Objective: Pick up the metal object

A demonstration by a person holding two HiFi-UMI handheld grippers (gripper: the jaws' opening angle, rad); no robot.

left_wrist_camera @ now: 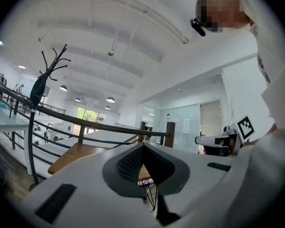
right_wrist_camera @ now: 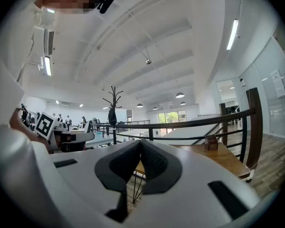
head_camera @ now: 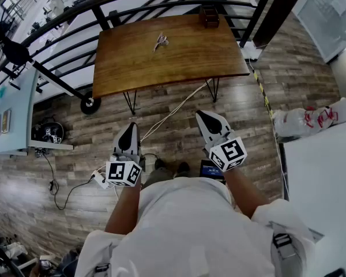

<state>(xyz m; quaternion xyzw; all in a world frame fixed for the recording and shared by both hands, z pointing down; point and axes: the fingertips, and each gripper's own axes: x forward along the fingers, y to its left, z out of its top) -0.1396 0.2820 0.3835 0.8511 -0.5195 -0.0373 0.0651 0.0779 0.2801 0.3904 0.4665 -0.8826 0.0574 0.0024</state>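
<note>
Only your head view shows the metal object (head_camera: pixel 160 40): small and pale, lying on the wooden table (head_camera: pixel 179 68) towards its far edge, a bit left of centre, w/ bare top all round it. Both gripper views catch that table nearly edge-on, so its top stays unreadable there, but they give you the jaws head-on. The L gripper (left_wrist_camera: pixel 143 146) has its pads together at the tips w/ nothing between them, and the R gripper (right_wrist_camera: pixel 140 144) is the same, pressed together and empty. The right gripper view also picks up the small brown box (right_wrist_camera: pixel 210 142) on the table's far right corner, well apart from the metal object, and a coat rack (right_wrist_camera: pixel 112 103) beyond the railing. That black railing (head_camera: pixel 75 17) runs behind the table and past its left end, so the near long edge is the open side (it faces you). Between you and it is plank floor, crossed by a white cable (head_camera: pixel 173 111) running from under the table towards your feet. A yellow-black tape strip (head_camera: pixel 262 91) and a white counter (head_camera: pixel 326 183) bound the right side. You hold both grippers level at waist height, side by side but apart, marker cubes towards you. Their tips point at the table and are well short of it, w/ the R tip slightly further forward.
</note>
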